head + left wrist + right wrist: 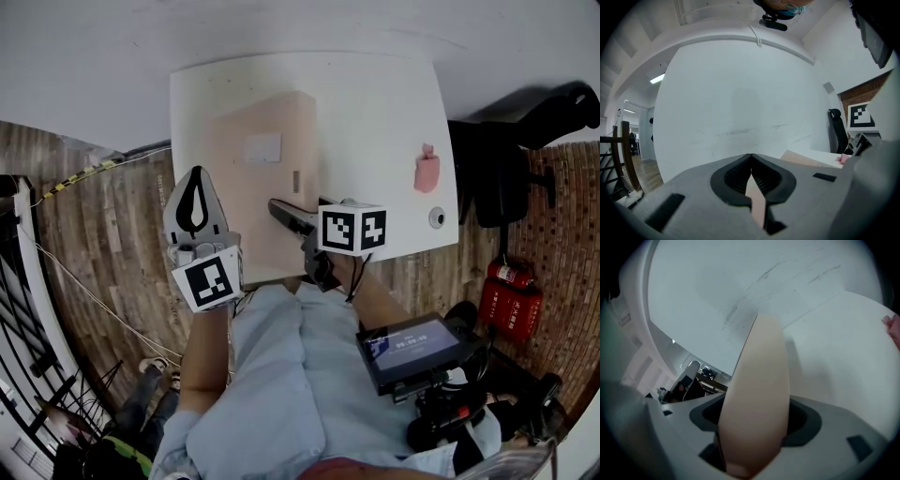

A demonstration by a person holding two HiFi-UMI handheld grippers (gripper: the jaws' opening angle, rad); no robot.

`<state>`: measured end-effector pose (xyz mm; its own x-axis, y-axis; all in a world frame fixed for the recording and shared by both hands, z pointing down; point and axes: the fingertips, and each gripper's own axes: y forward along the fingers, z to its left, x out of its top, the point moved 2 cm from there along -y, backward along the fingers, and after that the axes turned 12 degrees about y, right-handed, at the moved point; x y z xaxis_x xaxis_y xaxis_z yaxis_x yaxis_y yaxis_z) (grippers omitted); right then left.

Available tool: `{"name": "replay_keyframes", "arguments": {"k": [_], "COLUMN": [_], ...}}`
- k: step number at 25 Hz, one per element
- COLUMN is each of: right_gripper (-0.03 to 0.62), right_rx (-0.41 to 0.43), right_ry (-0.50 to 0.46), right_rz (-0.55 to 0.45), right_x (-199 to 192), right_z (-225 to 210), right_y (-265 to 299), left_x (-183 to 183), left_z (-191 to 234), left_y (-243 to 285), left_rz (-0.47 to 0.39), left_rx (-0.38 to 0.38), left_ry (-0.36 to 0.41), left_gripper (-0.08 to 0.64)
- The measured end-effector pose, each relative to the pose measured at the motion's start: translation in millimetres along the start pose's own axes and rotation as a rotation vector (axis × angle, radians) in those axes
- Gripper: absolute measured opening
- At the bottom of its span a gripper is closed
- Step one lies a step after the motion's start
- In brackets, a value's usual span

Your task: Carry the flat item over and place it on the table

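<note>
Setting-down is judged to be in hand: the board (267,178) lies ahead of both tools, over the table (375,103). Its edge is clamped by the left gripper (196,183); the jaws of the right gripper (278,207) are spread loosely around it. Next, the left clamp should be released.

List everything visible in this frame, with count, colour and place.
table: one, white, centre of the head view
board: one, pale pink, flat over the table's left half
small lump: one, pink, table's right side
disc: one, grey, table's near right corner
chair: one, black, right of the table
fire extinguisher: at least one, red, near the chair
screen: one, black, lower right
left gripper: one, grey, shut on the board's left edge
right gripper: one, grey, jaws open, board between them
</note>
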<state>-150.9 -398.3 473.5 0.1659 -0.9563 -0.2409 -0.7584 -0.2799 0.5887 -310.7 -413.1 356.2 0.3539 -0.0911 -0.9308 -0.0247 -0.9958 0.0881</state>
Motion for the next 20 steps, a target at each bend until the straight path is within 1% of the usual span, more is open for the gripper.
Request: {"name": "replay_keyframes", "arguments": {"k": [7,13,17,20], "right_gripper": [0.356,0.385,0.420,0.425], "right_rx": [0.013,-0.007,-0.017,-0.021], "right_ry": [-0.021,-0.055,-0.101,-0.116], "right_rz": [0.028,0.055,0.081,0.090], "right_x": [1.7,1.2,-1.0,-3.6], "right_z": [-1.6,-10.7,-11.8,-10.3], "right_y": [9.2,14.4,16.7,19.1], "left_x": [-12.5,-17.0,-18.5,-18.9], "left_z": [-2.5,-5.7,-7.4,-3.1], "left_y": [11.1,19.8,22.2,20.4], "left_rz": [0.024,0.036,0.040,0.036], "left_rx": [-0.027,-0.054,-0.069,-0.076], "left_ry": [-0.015,-0.015,-0.016,-0.017], "left_gripper": [0.009,0.009,0.009,0.009]}}
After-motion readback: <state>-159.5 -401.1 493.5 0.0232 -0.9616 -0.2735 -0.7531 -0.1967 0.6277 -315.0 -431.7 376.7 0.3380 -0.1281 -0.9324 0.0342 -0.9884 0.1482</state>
